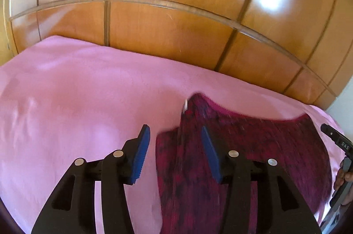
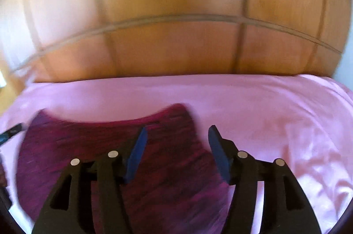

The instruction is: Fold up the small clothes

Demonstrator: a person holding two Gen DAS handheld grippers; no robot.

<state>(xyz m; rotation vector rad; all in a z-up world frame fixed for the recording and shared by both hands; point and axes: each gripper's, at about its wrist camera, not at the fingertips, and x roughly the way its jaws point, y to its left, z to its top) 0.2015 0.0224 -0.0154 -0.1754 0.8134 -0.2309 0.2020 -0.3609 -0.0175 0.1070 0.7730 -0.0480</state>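
A small magenta garment (image 1: pixel 253 145), knitted-looking with dark flecks through the red-purple, lies spread on a pink sheet (image 1: pixel 77 101); in the left wrist view it fills the lower right, its far edge curving in a shallow dip between two raised corners, and a lengthwise ridge or fold runs down its left part, with a small pale tag or label showing near the top of that ridge; in the right wrist view the same garment (image 2: pixel 99 145) sits at the lower left, lying flat against the sheet (image 2: pixel 275 112), its far edge again dipping between two corners; the left gripper (image 1: pixel 175 153) stands with its blue-padded fingers apart, the left pad over bare sheet just beside the garment's left edge and the right pad over the cloth, and no fabric is pinched between them; the right gripper (image 2: pixel 176 155) likewise has its jaws apart, its left pad over the garment and its right pad just past the garment's right edge, over the sheet, with nothing clamped; both views are somewhat blurred, the right one more so, so whether the fingertips touch the cloth cannot be told; at the right edge of the left wrist view part of the other tool and a hand (image 1: pixel 344 176) on it show; behind the bed stands a wall of glossy wooden panels (image 1: pixel 176 24), with bright patches of reflected light
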